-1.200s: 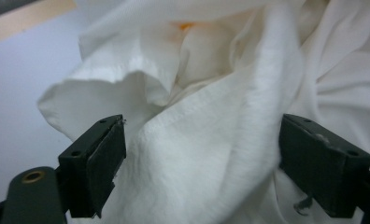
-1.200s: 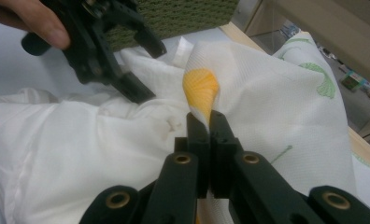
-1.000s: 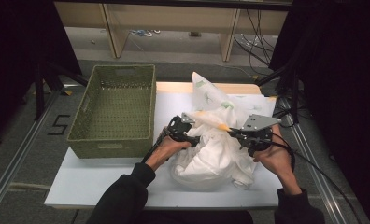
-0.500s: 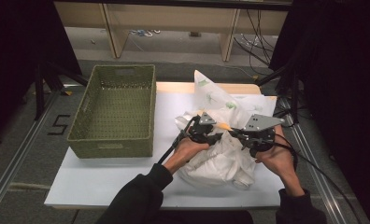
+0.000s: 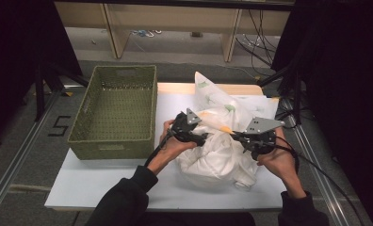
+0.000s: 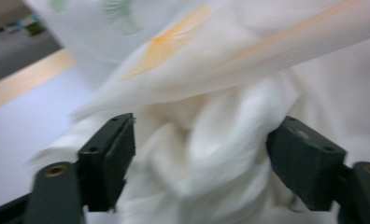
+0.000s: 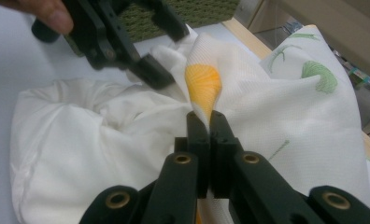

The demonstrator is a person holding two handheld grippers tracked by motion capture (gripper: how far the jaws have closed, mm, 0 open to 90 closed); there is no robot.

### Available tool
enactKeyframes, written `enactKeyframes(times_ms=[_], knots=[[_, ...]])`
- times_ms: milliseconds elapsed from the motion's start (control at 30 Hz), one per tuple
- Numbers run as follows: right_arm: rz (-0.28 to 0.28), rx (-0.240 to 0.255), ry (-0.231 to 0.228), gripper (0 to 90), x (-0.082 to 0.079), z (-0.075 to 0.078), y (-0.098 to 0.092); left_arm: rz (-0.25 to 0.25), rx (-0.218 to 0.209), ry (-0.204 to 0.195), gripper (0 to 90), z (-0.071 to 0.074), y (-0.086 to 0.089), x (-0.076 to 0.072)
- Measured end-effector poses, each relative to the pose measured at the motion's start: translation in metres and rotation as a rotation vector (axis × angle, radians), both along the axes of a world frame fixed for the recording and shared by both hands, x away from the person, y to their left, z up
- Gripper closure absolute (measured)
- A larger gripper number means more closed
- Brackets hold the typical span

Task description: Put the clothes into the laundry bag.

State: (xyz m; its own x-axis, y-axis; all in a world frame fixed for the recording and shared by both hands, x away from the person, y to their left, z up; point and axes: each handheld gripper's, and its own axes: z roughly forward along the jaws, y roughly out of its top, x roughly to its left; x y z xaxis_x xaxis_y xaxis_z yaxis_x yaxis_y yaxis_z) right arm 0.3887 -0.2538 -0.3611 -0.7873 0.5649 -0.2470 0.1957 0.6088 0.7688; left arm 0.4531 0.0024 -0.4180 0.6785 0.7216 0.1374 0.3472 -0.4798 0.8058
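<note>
The right gripper [image 7: 210, 122] pinches a fold of white printed cloth [image 5: 222, 155]. The left gripper [image 6: 199, 163] (jaws just opened) stands wide, bunched cloth between its pads, ungripped.

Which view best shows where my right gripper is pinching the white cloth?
The right gripper view: the right gripper has its jaws shut on an orange-printed fold of the white patterned cloth, close and sharp. The high view shows that grip small; the left gripper view shows blurred cloth between its own open jaws.

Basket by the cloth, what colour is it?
Olive green, woven basket; clearest in the high view.
</note>
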Motion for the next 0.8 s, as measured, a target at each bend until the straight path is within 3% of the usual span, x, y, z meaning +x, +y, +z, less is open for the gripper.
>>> enactKeyframes(times_ms=[33,67,133,233,267,300,333,367,400,433,500,667,700,733,800], knots=[[0.001,-0.001,0.0,90.0,0.0,0.0,0.001,0.012,0.017,0.012,18.6,-0.002,0.005,0.005],[0.0,-0.001,0.001,90.0,0.0,-0.001,0.002,0.019,-0.002,0.037,17.6,-0.007,0.008,0.011],[0.003,-0.004,0.01,90.0,0.0,-0.001,0.002,0.015,-0.009,0.112,15.5,-0.016,0.011,0.022],[0.002,0.002,0.017,90.0,0.001,-0.002,0.001,0.005,-0.001,0.112,15.1,-0.032,0.009,0.039],[0.004,0.003,0.011,90.0,0.002,-0.002,0.001,0.008,-0.026,0.136,15.2,-0.037,0.007,0.044],[0.005,0.004,0.013,90.0,0.002,-0.003,0.0,0.014,-0.087,0.185,16.5,-0.042,0.005,0.047],[0.007,0.005,0.012,90.0,0.002,-0.003,0.0,-0.011,-0.143,0.212,27.9,-0.045,0.004,0.048],[0.01,0.005,0.007,90.0,0.003,-0.002,-0.001,-0.063,-0.14,0.197,45.6,-0.046,0.001,0.046],[0.003,0.007,0.014,90.0,0.002,-0.002,-0.001,-0.097,-0.121,0.182,57.8,-0.044,-0.002,0.043],[0.003,0.009,0.013,90.0,0.003,-0.002,-0.001,-0.107,-0.127,0.178,68.0,-0.042,-0.004,0.039],[0.001,0.009,0.008,90.0,0.003,-0.002,-0.003,-0.152,-0.145,0.161,75.2,-0.033,-0.009,0.026],[-0.003,0.009,0.009,90.0,0.002,-0.001,-0.004,-0.228,-0.125,0.106,77.8,-0.003,-0.026,-0.011],[-0.003,0.005,0.005,90.0,0.003,-0.001,-0.005,-0.229,-0.089,0.096,77.0,0.003,-0.032,-0.019],[-0.003,0.005,0.005,90.0,0.003,-0.001,-0.005,-0.229,-0.089,0.096,76.1,0.003,-0.032,-0.019],[-0.008,0.005,0.006,90.0,0.001,-0.001,-0.006,-0.199,0.004,0.072,73.5,0.008,-0.036,-0.023]])
